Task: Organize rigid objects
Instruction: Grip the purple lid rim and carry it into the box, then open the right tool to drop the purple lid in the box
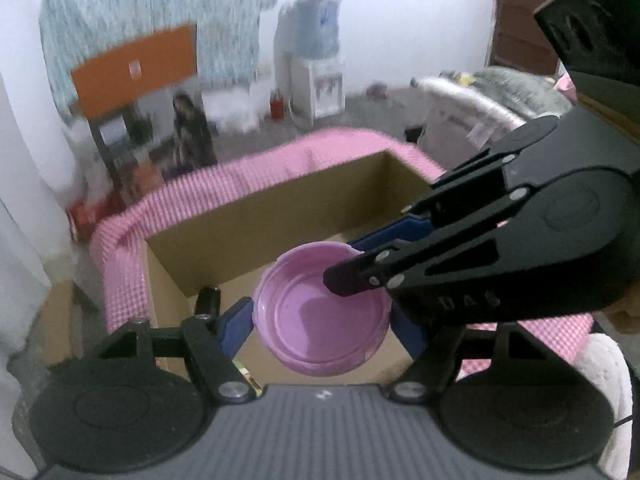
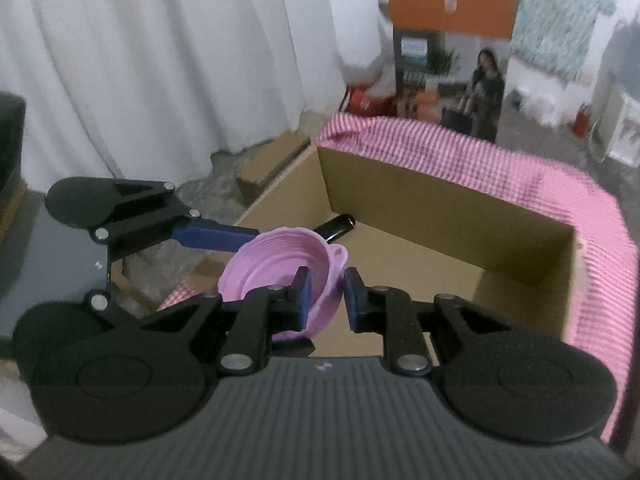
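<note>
Pink collapsible bowl [image 1: 324,312] hangs between both sets of tongs above the open cardboard box [image 2: 440,216]: the left gripper [image 1: 320,322] spans its full width with jaws set wide, blue pads pressed on opposite sides. The right gripper [image 2: 326,300], jaws nearly closed, pinches the rim near the bowl's small loop tab. Beyond the tongs, a black cylindrical object [image 2: 338,227] lies on the box floor, and pink checked cloth [image 2: 520,168] drapes the box's far edges.
</note>
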`<state>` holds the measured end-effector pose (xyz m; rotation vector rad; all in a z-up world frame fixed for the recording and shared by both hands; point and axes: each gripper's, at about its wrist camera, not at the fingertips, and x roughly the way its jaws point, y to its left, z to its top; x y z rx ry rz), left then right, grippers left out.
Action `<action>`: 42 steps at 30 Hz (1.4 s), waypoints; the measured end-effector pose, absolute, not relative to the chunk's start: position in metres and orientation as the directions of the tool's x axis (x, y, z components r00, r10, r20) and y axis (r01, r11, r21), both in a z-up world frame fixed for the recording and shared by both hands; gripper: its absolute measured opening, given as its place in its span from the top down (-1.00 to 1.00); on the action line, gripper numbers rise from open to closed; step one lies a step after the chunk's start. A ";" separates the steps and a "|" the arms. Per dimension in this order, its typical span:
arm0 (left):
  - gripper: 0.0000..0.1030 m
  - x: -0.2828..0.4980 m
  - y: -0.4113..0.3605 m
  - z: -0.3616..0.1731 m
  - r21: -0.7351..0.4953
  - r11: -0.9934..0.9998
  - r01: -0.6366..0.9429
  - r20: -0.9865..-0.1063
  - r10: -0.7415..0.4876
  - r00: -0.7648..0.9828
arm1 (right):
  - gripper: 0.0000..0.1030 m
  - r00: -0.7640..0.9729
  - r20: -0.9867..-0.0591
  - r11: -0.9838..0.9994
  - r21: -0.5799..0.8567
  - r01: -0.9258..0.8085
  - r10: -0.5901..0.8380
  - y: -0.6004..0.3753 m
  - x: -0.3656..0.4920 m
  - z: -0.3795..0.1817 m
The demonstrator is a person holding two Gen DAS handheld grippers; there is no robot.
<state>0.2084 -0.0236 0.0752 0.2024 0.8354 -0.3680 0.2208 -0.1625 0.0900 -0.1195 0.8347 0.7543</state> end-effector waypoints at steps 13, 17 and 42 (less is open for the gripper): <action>-0.46 0.335 -0.005 -0.002 -0.084 0.936 0.342 -0.890 -0.224 0.397 | 0.66 0.247 -0.827 0.775 0.308 -0.551 0.504 -0.131 0.351 0.001; -0.47 0.352 -0.007 -0.015 -0.062 0.944 0.324 -0.903 -0.191 0.386 | 0.66 0.236 -0.834 0.783 0.318 -0.534 0.499 -0.125 0.367 -0.016; -0.52 0.326 -0.007 0.026 -0.030 0.963 0.267 -0.844 -0.167 0.510 | 0.12 0.385 -0.722 0.795 0.384 -0.469 0.576 -0.160 0.348 0.029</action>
